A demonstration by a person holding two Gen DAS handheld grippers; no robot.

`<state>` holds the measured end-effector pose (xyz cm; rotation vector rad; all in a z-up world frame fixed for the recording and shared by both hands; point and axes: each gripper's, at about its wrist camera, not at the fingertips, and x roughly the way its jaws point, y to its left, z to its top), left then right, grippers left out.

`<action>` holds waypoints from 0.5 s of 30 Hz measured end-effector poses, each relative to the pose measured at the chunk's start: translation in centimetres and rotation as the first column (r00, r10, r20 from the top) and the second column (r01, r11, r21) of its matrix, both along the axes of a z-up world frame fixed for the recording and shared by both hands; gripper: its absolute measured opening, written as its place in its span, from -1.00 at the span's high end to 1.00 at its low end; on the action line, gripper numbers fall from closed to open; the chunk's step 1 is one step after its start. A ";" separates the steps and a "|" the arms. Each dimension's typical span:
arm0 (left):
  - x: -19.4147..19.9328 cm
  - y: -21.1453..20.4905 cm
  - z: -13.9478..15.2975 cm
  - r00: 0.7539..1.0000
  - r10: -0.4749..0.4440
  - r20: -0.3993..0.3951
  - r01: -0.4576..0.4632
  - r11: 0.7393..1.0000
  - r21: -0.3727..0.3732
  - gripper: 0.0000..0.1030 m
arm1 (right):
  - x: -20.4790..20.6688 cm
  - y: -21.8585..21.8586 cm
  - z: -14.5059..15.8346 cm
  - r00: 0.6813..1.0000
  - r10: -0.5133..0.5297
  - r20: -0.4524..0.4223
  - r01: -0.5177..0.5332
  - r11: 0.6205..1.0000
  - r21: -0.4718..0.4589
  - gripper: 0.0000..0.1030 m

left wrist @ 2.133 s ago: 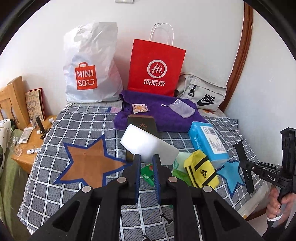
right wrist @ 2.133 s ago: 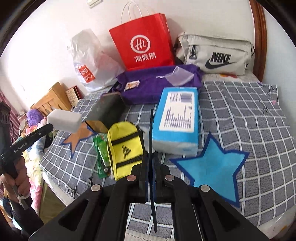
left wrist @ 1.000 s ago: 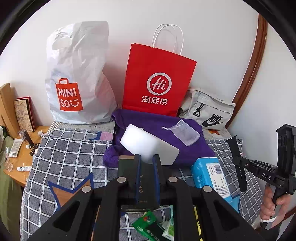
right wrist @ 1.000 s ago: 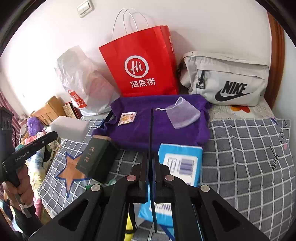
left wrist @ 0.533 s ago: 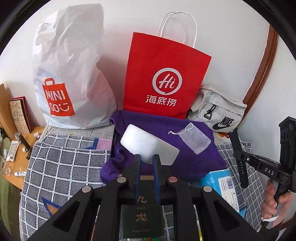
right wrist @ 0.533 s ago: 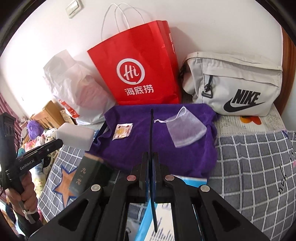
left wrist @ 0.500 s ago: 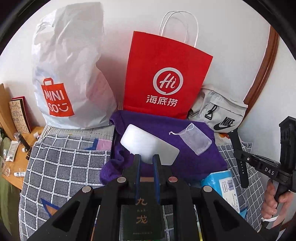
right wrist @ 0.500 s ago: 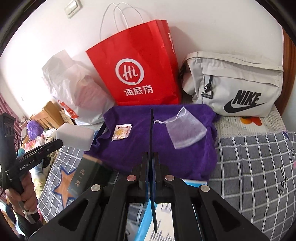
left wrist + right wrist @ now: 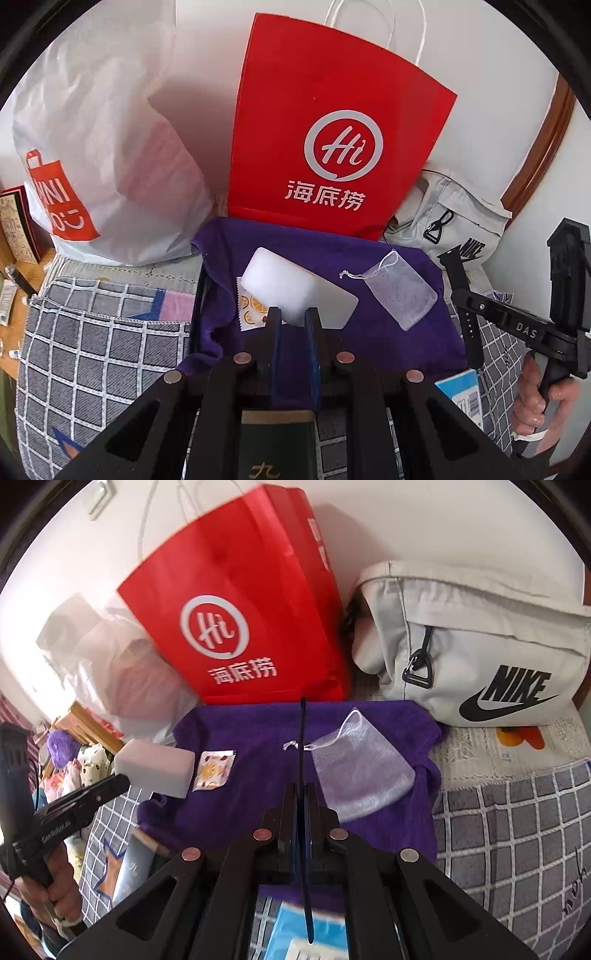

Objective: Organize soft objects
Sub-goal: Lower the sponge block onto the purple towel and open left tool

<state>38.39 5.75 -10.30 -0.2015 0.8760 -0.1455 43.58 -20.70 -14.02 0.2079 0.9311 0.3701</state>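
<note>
Left claw [image 9: 291, 317] pinching white sponge block [image 9: 284, 284] above purple towel [image 9: 399, 332]; right claw [image 9: 302, 794] pressed together on thin black strap [image 9: 303, 746]. Risk: shallow corner grip, so sponge could slip out; dangling strap may snag mesh pouch [image 9: 360, 771]

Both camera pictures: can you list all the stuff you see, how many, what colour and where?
Paper bag: one, red, upright against the wall.
Plastic bag: one, white, left of the paper bag.
Nike bag: one, grey, right of the paper bag.
Towel: one, purple, on the checked bedspread.
Mesh pouch: one, pale, on the towel.
Sachet: one, orange-printed, on the towel.
Sponge block: one, white, in the left gripper.
Strap: one, dark, in the right gripper.
</note>
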 end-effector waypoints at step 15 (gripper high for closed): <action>2.2 -0.1 -4.3 0.995 -0.021 -0.098 0.022 1.000 0.006 0.74 | 3.4 -0.3 -5.9 0.990 -0.026 -0.139 0.017 0.998 -0.066 0.92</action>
